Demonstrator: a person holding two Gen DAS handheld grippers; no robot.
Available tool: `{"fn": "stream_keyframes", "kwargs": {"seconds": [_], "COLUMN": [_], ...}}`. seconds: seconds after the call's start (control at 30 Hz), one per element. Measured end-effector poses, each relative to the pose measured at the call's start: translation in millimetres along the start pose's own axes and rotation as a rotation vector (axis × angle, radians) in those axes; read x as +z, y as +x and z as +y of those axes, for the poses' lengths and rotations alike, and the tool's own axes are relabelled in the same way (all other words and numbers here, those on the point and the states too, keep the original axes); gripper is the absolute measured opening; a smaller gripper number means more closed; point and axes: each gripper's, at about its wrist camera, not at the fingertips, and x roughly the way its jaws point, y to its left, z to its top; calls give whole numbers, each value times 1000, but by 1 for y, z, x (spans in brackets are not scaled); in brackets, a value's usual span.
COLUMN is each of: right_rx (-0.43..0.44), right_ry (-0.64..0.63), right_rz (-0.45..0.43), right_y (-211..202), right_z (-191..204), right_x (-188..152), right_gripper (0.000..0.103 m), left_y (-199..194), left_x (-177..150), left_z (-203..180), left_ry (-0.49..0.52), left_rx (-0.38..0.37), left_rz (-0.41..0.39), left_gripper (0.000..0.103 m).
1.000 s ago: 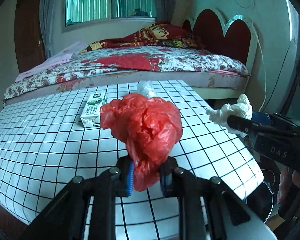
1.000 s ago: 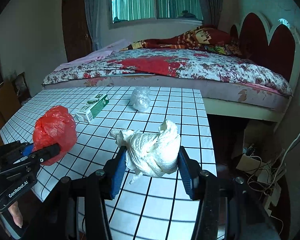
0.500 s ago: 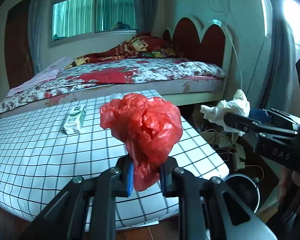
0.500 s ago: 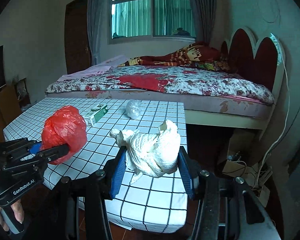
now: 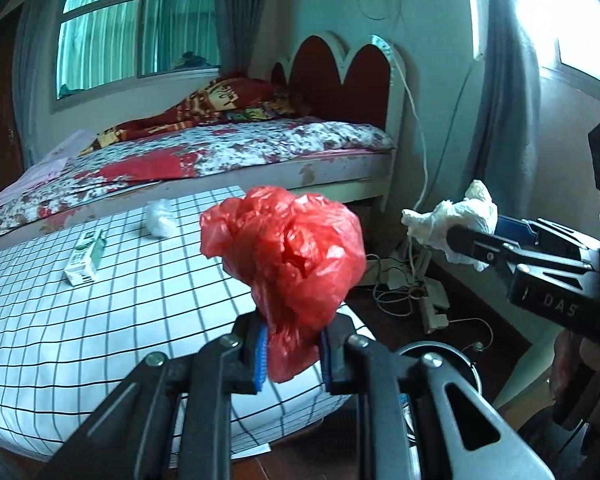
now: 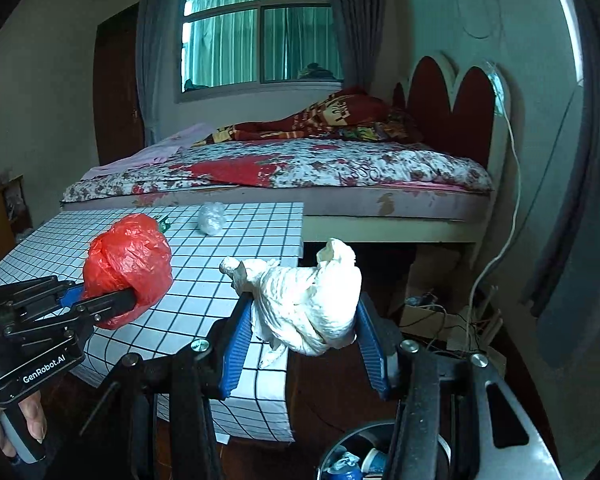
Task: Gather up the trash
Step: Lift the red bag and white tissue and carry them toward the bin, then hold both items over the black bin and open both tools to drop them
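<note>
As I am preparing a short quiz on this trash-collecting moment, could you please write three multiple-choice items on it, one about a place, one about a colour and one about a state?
1. Where is the small carton?
A. lying on the grid-patterned table
B. inside the bin
C. on the bed

2. What colour is the crumpled bag in the left tongs?
A. blue
B. red
C. black

3. What state are the right tongs in?
A. open and empty
B. shut on the white wad
C. resting on the bed

Answers:
1. A: the carton lies flat on the table, near a clear plastic ball.
2. B: the bag is bright red in both views.
3. B: the blue-padded fingers press the white wad from both sides, beyond the table edge, with the bin low in the frame.
</note>
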Motion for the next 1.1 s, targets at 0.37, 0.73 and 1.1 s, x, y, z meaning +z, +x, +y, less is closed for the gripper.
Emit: {"fn": "stream_keyframes", "kwargs": {"seconds": [0.37,0.73,1.1], "right_rx": [-80,-157,-165], "right_ry": [60,129,178], "right_rz": [49,141,278], "right_y": [-19,-27,-12], "right_z": [-47,-93,-128], "right_x": [-33,-80,-131], "right_gripper": [52,52,52], "left_y": [22,51,89], "left_x": [-12,-32,-64], "left_z": [-50,-106,-137], "left_ry": [56,127,170], "left_rx": [-130,-228,-302], "left_rz": [56,150,281], "left_gripper": [21,21,21]}}
